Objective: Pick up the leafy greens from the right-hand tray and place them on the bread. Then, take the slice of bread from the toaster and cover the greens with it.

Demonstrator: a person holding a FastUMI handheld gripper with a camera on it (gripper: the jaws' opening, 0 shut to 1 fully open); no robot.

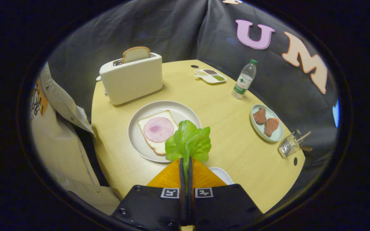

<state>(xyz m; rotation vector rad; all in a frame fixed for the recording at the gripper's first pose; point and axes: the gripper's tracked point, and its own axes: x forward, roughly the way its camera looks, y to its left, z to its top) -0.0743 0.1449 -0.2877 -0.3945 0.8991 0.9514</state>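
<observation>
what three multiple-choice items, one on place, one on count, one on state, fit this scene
1. Where is the toaster's bread slice?
A. standing in the toaster slot
B. on the bottle
C. in the wire basket

2. How many brown meat pieces lie on the small plate?
A. five
B. two
C. none

3. What is the tool doing?
A. open over the table
B. shut on the leafy greens
C. shut on the bottle

Key: 1 A, the slice pokes out of the slot; 2 B, two pieces show; 3 B, both fingers pinch the greens' stem.
</observation>
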